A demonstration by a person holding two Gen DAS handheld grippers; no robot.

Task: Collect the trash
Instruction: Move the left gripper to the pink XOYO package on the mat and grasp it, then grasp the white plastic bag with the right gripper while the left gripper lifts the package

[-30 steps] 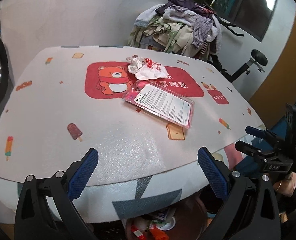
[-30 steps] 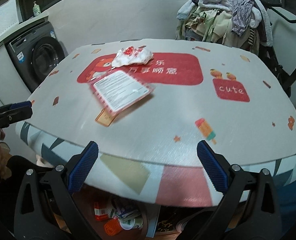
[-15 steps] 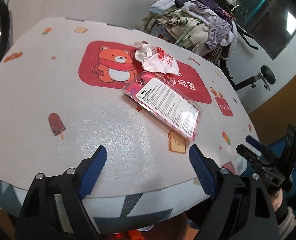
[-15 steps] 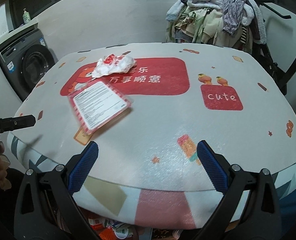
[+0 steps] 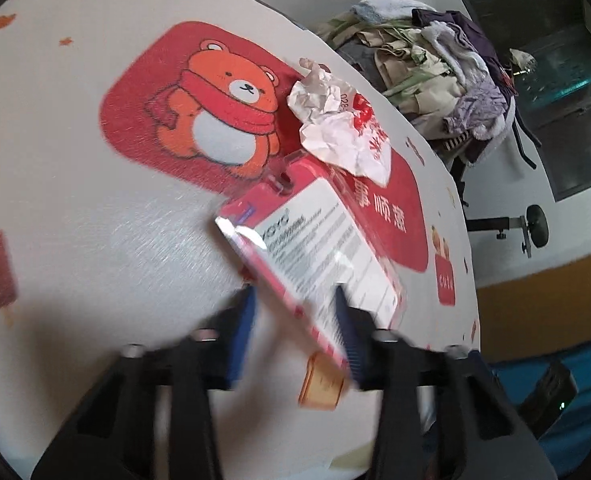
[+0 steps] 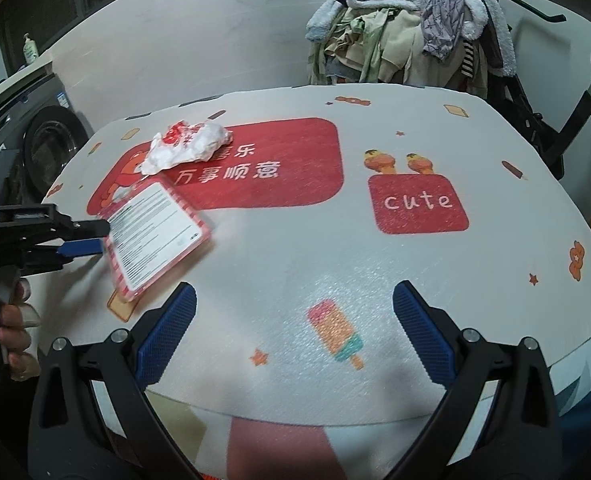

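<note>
Pink plastic pack (image 5: 319, 256) sits between our left claw's (image 5: 295, 312) fingers, which have just been closing on its near edge; it tilts up off the bench (image 6: 295, 248). Our right claw (image 6: 295, 332) hangs spread and empty. The crumpled wrapper (image 6: 187, 146) lies just behind the pack.

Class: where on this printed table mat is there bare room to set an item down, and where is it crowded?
Free: the near stretch around the popsicle print and the mat beside the "cute" patch. Crowded: the bear end, where the crumpled wrapper and the pink package lie, with the left gripper at the package.
</note>
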